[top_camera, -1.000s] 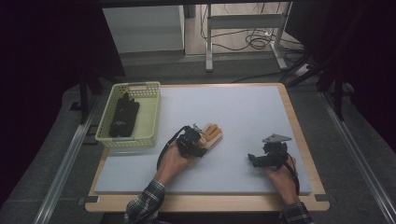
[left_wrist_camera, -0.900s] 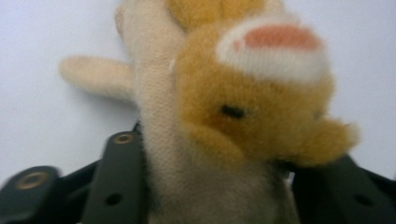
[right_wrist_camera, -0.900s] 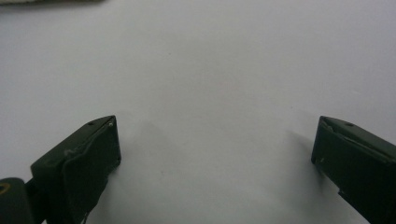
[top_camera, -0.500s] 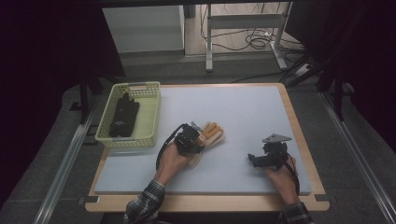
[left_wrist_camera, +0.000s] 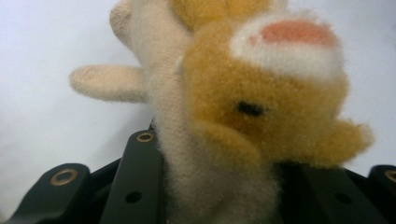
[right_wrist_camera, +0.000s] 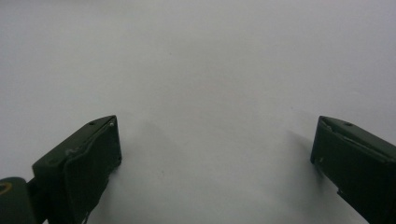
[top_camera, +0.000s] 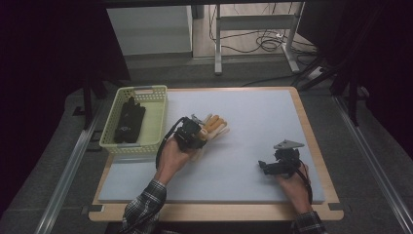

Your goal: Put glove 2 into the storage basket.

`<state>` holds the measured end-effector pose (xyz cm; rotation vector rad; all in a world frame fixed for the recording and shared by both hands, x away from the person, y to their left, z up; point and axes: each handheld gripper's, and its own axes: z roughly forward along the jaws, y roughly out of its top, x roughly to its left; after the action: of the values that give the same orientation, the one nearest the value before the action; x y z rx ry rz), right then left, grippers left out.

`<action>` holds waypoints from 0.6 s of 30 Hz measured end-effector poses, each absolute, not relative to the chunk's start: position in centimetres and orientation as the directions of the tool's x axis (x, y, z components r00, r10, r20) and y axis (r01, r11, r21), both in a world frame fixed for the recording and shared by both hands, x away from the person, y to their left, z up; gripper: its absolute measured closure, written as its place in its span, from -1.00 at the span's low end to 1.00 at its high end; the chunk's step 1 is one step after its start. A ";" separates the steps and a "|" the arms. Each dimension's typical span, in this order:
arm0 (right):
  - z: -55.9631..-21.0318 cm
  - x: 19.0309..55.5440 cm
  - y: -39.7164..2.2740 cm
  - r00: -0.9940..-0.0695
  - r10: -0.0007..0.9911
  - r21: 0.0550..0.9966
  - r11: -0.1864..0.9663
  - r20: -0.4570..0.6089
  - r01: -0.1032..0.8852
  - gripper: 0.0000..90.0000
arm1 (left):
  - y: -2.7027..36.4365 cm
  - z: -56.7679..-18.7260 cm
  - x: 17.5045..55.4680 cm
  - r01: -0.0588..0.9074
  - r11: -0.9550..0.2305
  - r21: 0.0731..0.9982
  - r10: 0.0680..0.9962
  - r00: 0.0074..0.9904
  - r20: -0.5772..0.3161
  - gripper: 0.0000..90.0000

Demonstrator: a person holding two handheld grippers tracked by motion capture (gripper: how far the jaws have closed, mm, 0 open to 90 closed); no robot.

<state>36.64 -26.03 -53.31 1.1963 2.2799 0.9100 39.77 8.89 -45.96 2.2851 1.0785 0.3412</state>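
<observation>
- Where the left gripper view looks along its own black jaws, the left gripper (left_wrist_camera: 219, 186) is seen clamped on a plush toy (left_wrist_camera: 243, 107), whose face and orange-and-cream fur go unresolved in the high view.
- From above, the toy (top_camera: 214, 124) is placed left of centre over the table (top_camera: 253, 112), just beside a yellow-green basket (top_camera: 153, 114) in which a dark object (top_camera: 127, 122) lies.
- Well apart, the right gripper (right_wrist_camera: 215, 154) is held spread, with nothing between.

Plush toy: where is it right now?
In the high view the plush toy sits left of centre on the white table, clamped in the left gripper, just right of the green basket.
</observation>
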 end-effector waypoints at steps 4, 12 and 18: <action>-53.3 36.6 -26.0 -0.549 0.834 0.708 0.419 -0.054 0.568 -0.97 | 9.6 -44.9 40.0 0.625 -0.493 0.606 0.780 0.625 -0.010 0.44; -53.3 36.6 -26.0 -0.549 0.834 0.708 0.420 -0.054 0.567 -0.97 | 11.1 -43.4 40.7 0.640 -0.472 0.607 0.803 0.596 -0.005 0.44; -53.3 36.6 -26.0 -0.549 0.834 0.708 0.420 -0.054 0.567 -0.97 | 12.5 -42.4 41.3 0.662 -0.448 0.601 0.826 0.563 -0.006 0.44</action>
<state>36.65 -26.04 -53.31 1.1951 2.2796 0.9098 41.28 12.49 -42.36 2.2459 1.1896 0.3903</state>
